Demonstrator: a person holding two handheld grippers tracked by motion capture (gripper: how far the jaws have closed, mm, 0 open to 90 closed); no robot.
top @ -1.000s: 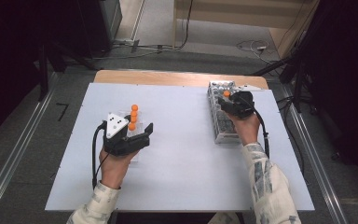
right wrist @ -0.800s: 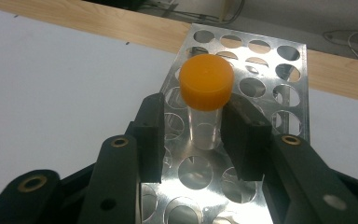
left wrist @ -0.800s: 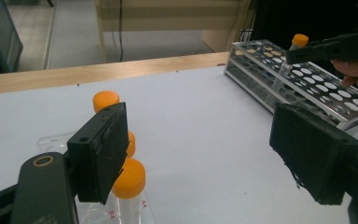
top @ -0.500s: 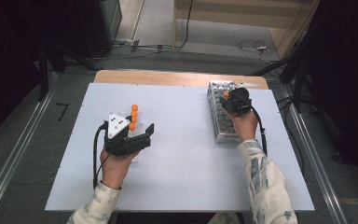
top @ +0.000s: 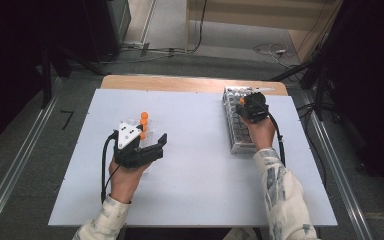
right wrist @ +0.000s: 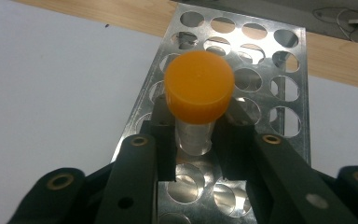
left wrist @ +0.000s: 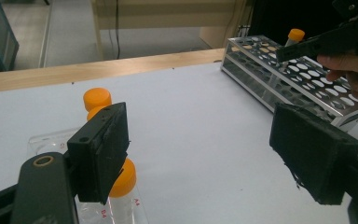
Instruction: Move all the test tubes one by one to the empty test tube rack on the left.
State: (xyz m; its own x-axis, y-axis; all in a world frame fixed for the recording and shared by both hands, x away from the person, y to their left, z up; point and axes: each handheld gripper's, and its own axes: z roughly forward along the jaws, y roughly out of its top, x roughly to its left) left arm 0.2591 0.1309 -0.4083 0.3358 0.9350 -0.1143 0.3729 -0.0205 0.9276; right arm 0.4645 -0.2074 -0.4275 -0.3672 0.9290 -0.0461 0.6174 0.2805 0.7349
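Right hand-held gripper (right wrist: pixel 193 140) pinching orange-capped tube (right wrist: pixel 198 100) below cap, jaws having just closed on it; tube upright, long axis vertical, directly over hole of metal rack (right wrist: pixel 286 119) at bench (top: pixel 200 195) right. Left hand-held gripper (left wrist: pixel 200 154) spread, well apart.

The lower part of the orange-capped tube (right wrist: pixel 199 100) was hidden between the right gripper (right wrist: pixel 193 140)'s jaws, so whether its tip sat in a hole of the metal rack (right wrist: pixel 279 60) could not be told. Behind the left gripper (left wrist: pixel 205 154)'s near jaw, tubes in a clear bag (left wrist: pixel 51 140) were partly covered; perhaps three orange caps showed. The rack's near end ran off the frame beneath the right gripper.
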